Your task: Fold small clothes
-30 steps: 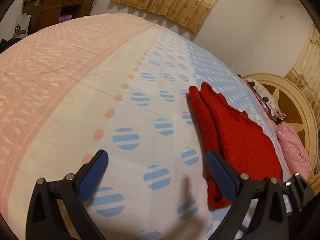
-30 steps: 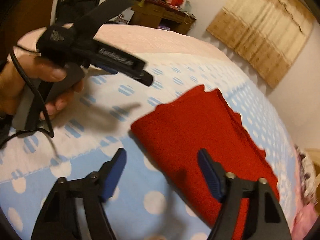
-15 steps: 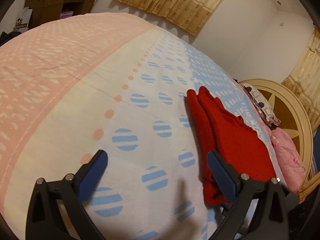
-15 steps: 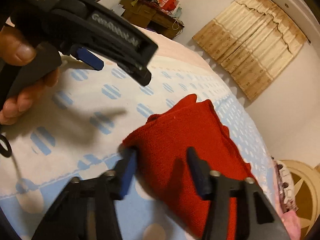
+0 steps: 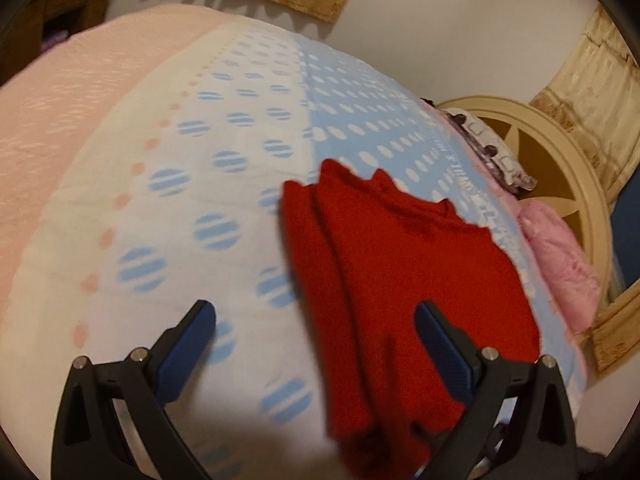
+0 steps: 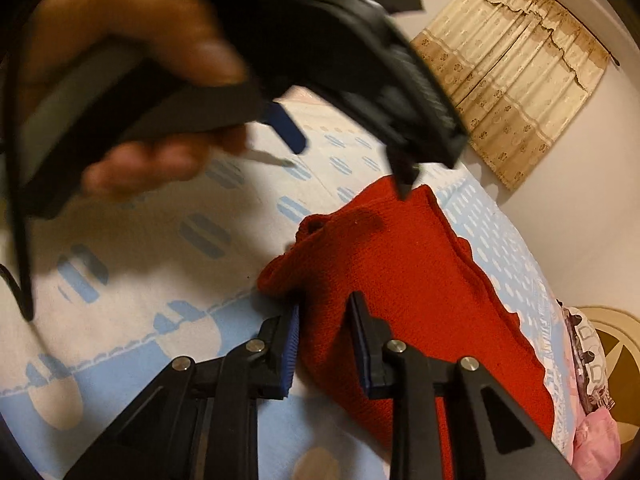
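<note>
**Operator:** What is the state of your right claw (image 6: pixel 326 322)?

**Technician:** Your right claw has just been closing. Its blue pads (image 6: pixel 291 330) now stand narrow, with the near corner of the red garment (image 6: pixel 404 280) bunched up between them. The cloth fills the gap and both pads press on it, so treat it as clenched on the garment.

**Operator:** And your left claw (image 5: pixel 316 334)?

**Technician:** Released. Its jaws stand wide apart and hold nothing. In the left wrist view, the right-hand finger (image 5: pixel 438 344) sits over the garment (image 5: pixel 400 272), while the other finger is over the bare bedspread (image 5: pixel 140 208). You cannot tell from the blurred picture whether either finger touches the fabric.

**Operator:** Where is the garment?

**Technician:** It lies folded on the bed, across the boundary between the white spotted band and the light blue band of the bedspread. Several layered edges show along its far side.

**Operator:** What stands around it?

**Technician:** In the right wrist view, your left hand (image 6: pixel 132 80) and the body of its claw fill the upper left, above the garment's far corner. At the head of the bed note a pink pillow (image 5: pixel 560 256), a patterned pillow (image 5: pixel 492 152) and the cream headboard (image 5: pixel 576 168). A curtain (image 6: pixel 508 68) hangs on the wall behind.
</note>
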Available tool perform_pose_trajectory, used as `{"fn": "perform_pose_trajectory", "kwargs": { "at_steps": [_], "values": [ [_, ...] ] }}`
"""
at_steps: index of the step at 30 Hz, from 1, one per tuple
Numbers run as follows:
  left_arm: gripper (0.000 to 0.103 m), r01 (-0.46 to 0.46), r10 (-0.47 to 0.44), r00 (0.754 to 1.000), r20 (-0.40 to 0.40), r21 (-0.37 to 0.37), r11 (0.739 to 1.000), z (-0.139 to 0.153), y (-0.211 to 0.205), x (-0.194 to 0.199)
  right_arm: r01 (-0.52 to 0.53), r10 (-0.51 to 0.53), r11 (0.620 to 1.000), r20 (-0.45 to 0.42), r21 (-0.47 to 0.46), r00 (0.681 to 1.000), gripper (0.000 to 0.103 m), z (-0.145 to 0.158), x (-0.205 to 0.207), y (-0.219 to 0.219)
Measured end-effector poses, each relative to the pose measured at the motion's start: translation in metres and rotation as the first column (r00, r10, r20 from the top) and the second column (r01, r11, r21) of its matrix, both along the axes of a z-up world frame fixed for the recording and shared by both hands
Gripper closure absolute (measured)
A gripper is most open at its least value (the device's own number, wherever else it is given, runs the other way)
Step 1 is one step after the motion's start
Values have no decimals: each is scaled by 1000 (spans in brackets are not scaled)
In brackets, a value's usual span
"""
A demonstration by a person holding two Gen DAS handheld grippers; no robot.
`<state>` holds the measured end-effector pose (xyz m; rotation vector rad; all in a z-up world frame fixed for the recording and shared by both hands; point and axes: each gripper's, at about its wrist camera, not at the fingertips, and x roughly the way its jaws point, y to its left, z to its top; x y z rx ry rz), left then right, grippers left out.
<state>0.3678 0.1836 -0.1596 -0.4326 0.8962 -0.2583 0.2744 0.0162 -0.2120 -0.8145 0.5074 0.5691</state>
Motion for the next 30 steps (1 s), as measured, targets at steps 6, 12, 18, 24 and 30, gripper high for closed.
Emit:
{"fn": "perform_pose_trajectory", "kwargs": {
  "at_steps": [6, 12, 18, 24, 30],
  "values": [
    [8, 22, -23, 999, -46, -24, 999, -10, -11, 24, 0, 0, 1000, -8, 14, 1000, 78, -1, 1, -2],
    [21, 11, -13, 999, -47, -42, 999, -12, -13, 35, 0, 0, 1000, 4, 10, 1000, 78, -2, 1, -4],
    [83, 21, -36, 995, -92, -156, 987, -23, -9, 44, 15, -15, 1000, -16, 27, 1000, 79, 3, 5, -7],
    [89, 30, -37, 999, -28, -215, 976, 2, -11, 37, 18, -15, 994, -37, 105, 999, 91, 37, 7, -25],
    [89, 92, -78, 994, 70, -229, 969, 47, -35, 37, 40, -38, 980, -12, 194, 999, 93, 68, 7, -57]
  ]
}}
